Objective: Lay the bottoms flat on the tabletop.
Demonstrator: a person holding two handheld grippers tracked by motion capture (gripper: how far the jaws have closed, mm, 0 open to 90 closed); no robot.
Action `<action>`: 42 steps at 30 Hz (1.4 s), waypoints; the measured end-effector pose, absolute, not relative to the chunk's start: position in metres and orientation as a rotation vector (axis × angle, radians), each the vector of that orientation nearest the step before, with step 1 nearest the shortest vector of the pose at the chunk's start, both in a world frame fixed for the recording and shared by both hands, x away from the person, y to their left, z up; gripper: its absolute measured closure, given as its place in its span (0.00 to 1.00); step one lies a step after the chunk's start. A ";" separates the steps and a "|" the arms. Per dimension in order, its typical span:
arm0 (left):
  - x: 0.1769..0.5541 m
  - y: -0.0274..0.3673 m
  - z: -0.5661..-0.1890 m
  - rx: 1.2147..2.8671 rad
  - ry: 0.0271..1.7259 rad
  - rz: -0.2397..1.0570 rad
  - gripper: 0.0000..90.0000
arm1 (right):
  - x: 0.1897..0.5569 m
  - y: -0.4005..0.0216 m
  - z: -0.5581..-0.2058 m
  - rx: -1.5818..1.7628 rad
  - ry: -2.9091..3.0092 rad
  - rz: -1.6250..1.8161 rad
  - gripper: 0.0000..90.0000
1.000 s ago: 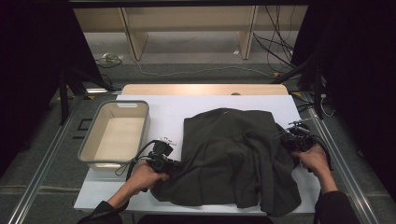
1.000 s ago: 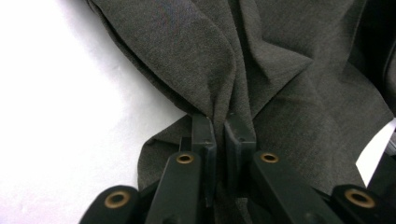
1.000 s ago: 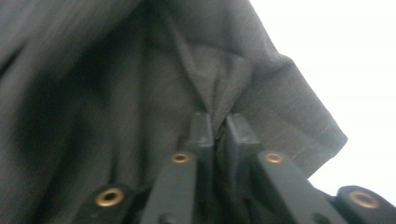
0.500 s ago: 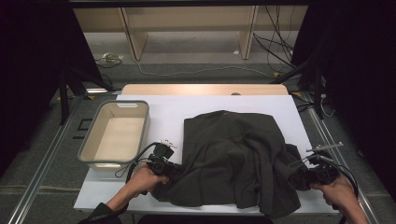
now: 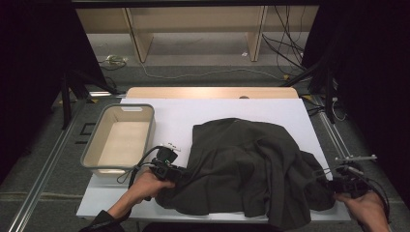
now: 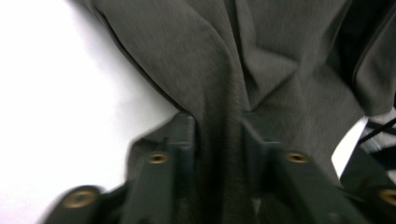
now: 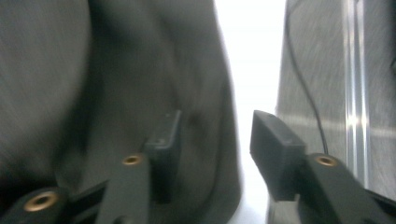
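Covering the middle and lower part of the high view, the white table top [image 5: 212,116] carries everything else; on it, right of centre and reaching to the lower edge, lies the dark grey garment [image 5: 251,171], crumpled in broad folds, its long axis running left to right across the frame, between the two hands; left of it, apart from the cloth, stands the empty beige bin [image 5: 99,154].

At the garment's lower left edge sits the left gripper [image 5: 175,173]; in the left gripper view a ridge of cloth runs up between its jaws, which have just been opening, and I cannot tell from that picture whether the pads still press the fold or merely flank it; at the lower right of the frame the right gripper [image 5: 333,186] sits at the cloth's right-hand hem; in the right gripper view its jaws stand spread, having just been opening, with cloth lying against the left jaw and bare bright table in the gap, so nothing is pinched there.

From either gripper the garment lies inward, toward the frame's centre; the left one is the closer, already bedded in the fabric, while the right one stands just at the edge; any fresh pinch therefore seems to call for a short inward reach.
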State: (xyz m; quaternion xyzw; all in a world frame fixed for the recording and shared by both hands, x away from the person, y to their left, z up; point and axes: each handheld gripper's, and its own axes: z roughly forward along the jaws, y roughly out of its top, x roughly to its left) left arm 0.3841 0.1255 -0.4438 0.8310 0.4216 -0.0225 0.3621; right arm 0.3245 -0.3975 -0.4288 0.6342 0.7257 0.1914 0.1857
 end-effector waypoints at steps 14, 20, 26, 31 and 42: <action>0.417 0.113 -0.441 2.071 1.193 0.033 0.44 | 0.395 -0.350 -0.404 1.683 2.073 0.858 0.46; 0.430 0.106 -0.464 2.106 1.236 -0.031 0.48 | 0.412 -0.349 -0.417 1.774 2.091 0.935 0.45; 0.425 0.098 -0.473 2.160 1.228 -0.081 0.77 | 0.412 -0.346 -0.434 1.805 2.140 0.855 0.47; 0.421 0.097 -0.476 2.191 1.218 -0.099 0.92 | 0.409 -0.337 -0.450 1.814 2.218 0.839 0.72; 0.399 0.099 -0.476 2.241 1.135 -0.148 0.96 | 0.381 -0.315 -0.451 1.671 2.371 0.674 0.96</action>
